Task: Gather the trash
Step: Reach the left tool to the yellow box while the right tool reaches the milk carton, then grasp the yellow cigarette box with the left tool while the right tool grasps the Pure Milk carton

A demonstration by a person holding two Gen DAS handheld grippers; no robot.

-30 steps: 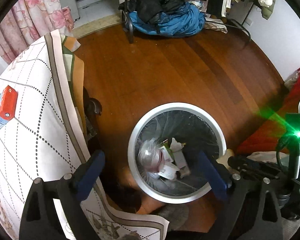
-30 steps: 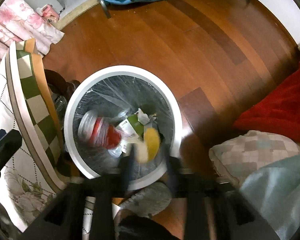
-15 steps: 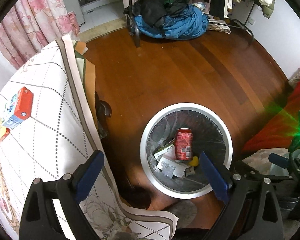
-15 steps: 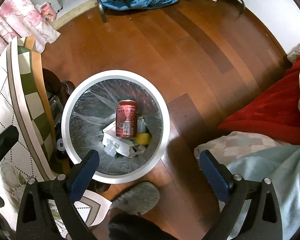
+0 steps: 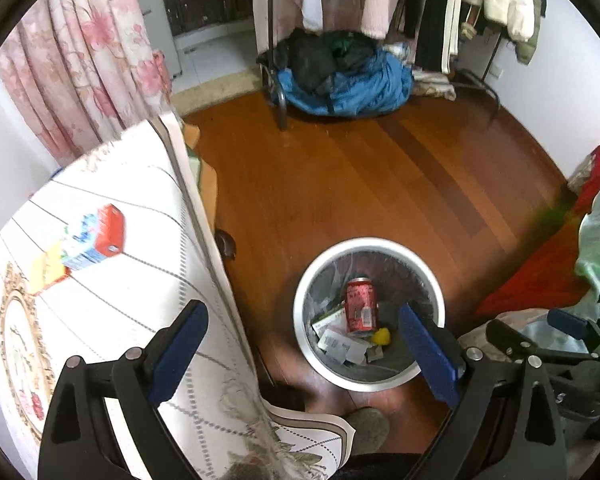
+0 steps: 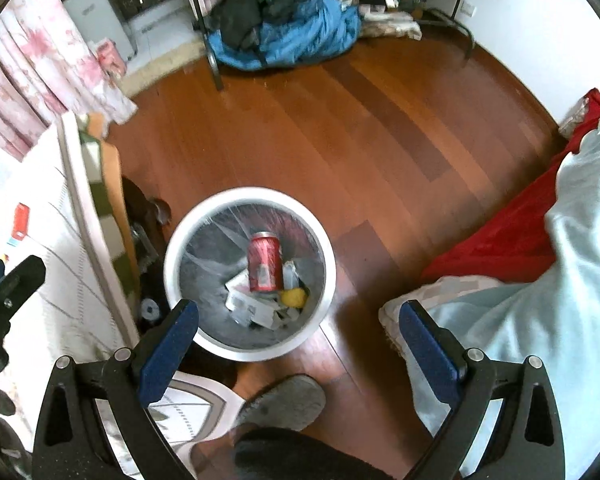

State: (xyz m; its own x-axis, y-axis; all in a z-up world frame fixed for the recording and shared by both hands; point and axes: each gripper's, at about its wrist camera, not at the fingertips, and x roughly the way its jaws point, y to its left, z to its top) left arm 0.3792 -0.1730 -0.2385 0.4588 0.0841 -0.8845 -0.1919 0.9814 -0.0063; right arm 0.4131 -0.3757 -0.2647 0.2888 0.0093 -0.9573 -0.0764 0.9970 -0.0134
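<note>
Red can (image 6: pixel 265 261) now rests in the bin (image 6: pixel 188 240) (earlier tumbling), both grippers (image 5: pixel 304 344) (image 6: pixel 299 338) spread, empty, higher.

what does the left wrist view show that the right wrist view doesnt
Only the left wrist view shows the red, white and blue carton lying close up on the white patterned tablecloth, with a yellow box beside it. Only the right wrist view shows the pale blue blanket and grey slipper large. Both show the round white trash bin holding a red soda can, and an open tool.
</note>
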